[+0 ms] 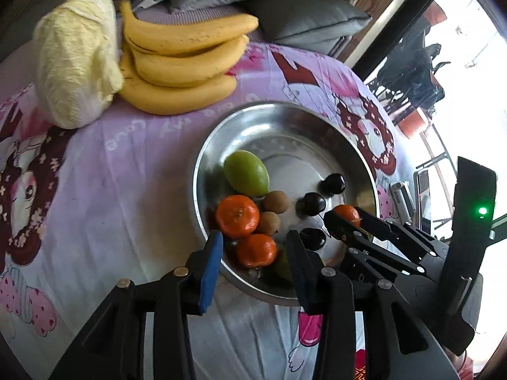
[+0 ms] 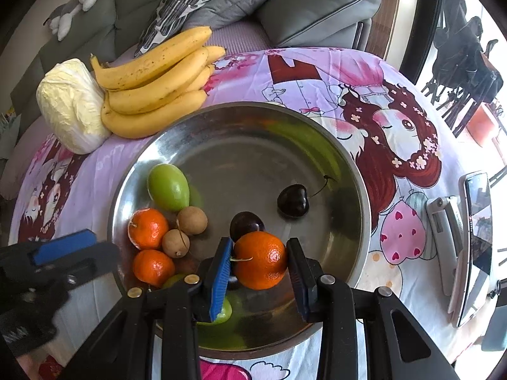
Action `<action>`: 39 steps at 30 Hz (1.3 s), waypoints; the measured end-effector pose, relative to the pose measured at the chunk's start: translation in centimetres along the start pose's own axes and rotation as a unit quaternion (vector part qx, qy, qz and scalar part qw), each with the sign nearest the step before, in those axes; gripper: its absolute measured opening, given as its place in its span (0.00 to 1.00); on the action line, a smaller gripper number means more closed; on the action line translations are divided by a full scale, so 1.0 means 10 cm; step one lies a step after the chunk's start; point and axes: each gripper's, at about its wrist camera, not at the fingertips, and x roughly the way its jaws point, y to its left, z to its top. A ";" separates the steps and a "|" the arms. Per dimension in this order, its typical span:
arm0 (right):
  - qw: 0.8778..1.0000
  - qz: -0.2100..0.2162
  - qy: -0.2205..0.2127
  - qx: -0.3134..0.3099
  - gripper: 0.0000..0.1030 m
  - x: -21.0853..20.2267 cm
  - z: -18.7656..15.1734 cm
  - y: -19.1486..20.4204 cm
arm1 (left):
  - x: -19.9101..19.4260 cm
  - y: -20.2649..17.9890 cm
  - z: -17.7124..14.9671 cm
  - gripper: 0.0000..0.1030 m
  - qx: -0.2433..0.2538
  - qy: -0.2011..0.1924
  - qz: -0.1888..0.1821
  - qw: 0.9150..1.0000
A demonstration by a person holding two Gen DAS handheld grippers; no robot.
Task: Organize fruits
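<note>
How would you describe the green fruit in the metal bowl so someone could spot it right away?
Find the round metal bowl on the pink cartoon cloth. On its side nearest the bananas lies the green fruit, just above an orange and two brown fruits. It is the largest piece there, smooth and egg-shaped.

The printed cloth [image 1: 126, 171] covering the surface carries pale cursive lettering, upside down in the left wrist view; one word reads "Love" [image 1: 125, 136], beside the metal bowl [image 1: 202, 158]; the neighbouring words are too blurred to read; red print at the cloth's near edge [image 1: 361, 370] is cut off and illegible; no other text is legible.
</note>
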 end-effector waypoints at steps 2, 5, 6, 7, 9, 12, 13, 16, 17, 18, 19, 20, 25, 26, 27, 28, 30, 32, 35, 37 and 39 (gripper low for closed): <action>1.000 0.000 0.001 -0.001 0.37 0.00 0.00 0.00 | -0.03 0.05 -0.03 0.49 -0.008 -0.007 0.017 1.000; 1.000 -0.003 0.001 -0.001 0.37 0.00 0.00 0.01 | -0.02 0.15 -0.08 0.54 -0.020 -0.009 0.048 0.999; 1.000 -0.005 0.001 -0.002 0.37 -0.01 0.00 0.01 | -0.01 0.20 -0.09 0.54 -0.026 -0.008 0.056 0.998; 1.000 -0.005 0.000 -0.002 0.37 -0.01 0.00 0.01 | 0.01 0.24 -0.10 0.54 -0.033 -0.006 0.063 0.997; 1.000 -0.007 0.001 -0.003 0.37 -0.01 -0.01 0.02 | 0.05 0.32 -0.13 0.55 -0.046 -0.004 0.079 0.996; 1.000 -0.008 0.005 -0.004 0.37 -0.01 -0.01 0.03 | 0.08 0.40 -0.16 0.73 -0.061 -0.005 0.096 0.994; 1.000 -0.008 0.005 -0.004 0.38 -0.01 -0.01 0.03 | 0.09 0.42 -0.18 0.81 -0.065 -0.006 0.101 0.993; 1.000 -0.011 0.005 -0.002 0.40 -0.01 -0.01 0.02 | 0.14 0.50 -0.22 0.82 -0.077 -0.005 0.120 0.990; 1.000 -0.011 0.005 -0.001 0.42 -0.02 -0.01 0.01 | 0.14 0.53 -0.24 0.82 -0.080 -0.005 0.124 0.989; 1.000 -0.012 0.005 0.000 0.45 -0.02 -0.01 0.01 | 0.14 0.54 -0.25 0.83 -0.082 -0.005 0.126 0.989; 1.000 -0.011 0.005 0.000 0.47 -0.02 -0.01 0.01 | 0.14 0.57 -0.26 0.84 -0.085 -0.005 0.129 0.988; 1.000 -0.011 0.006 -0.001 0.47 -0.02 -0.01 0.02 | 0.14 0.59 -0.28 0.86 -0.088 -0.006 0.132 0.987; 1.000 -0.005 0.004 -0.008 0.61 -0.05 -0.02 0.07 | 0.11 0.63 -0.34 0.93 -0.096 -0.014 0.139 0.985; 1.000 -0.003 0.004 -0.009 0.63 -0.05 -0.02 0.08 | 0.12 0.64 -0.35 0.93 -0.097 -0.013 0.139 0.985; 1.000 -0.001 0.004 -0.011 0.67 -0.05 -0.02 0.09 | 0.12 0.65 -0.36 0.94 -0.099 -0.012 0.138 0.985; 1.000 0.001 0.006 -0.013 0.68 -0.05 -0.02 0.11 | 0.11 0.65 -0.38 0.95 -0.101 -0.012 0.136 0.985; 1.000 0.004 0.010 -0.017 0.69 -0.03 -0.03 0.14 | 0.10 0.69 -0.39 0.95 -0.110 -0.014 0.133 0.985; 1.000 0.006 0.011 -0.019 0.76 -0.03 -0.04 0.16 | 0.08 0.72 -0.42 0.95 -0.116 -0.015 0.143 0.983; 1.000 0.010 0.005 -0.027 0.81 -0.06 -0.05 0.21 | 0.04 0.77 -0.44 0.95 -0.127 -0.021 0.149 0.980; 0.999 0.014 0.001 -0.031 0.82 -0.08 -0.05 0.24 | 0.02 0.79 -0.45 0.95 -0.130 -0.025 0.152 0.979; 0.999 0.016 -0.001 -0.035 0.90 -0.09 -0.06 0.28 | -0.01 0.80 -0.46 0.95 -0.133 -0.029 0.163 0.977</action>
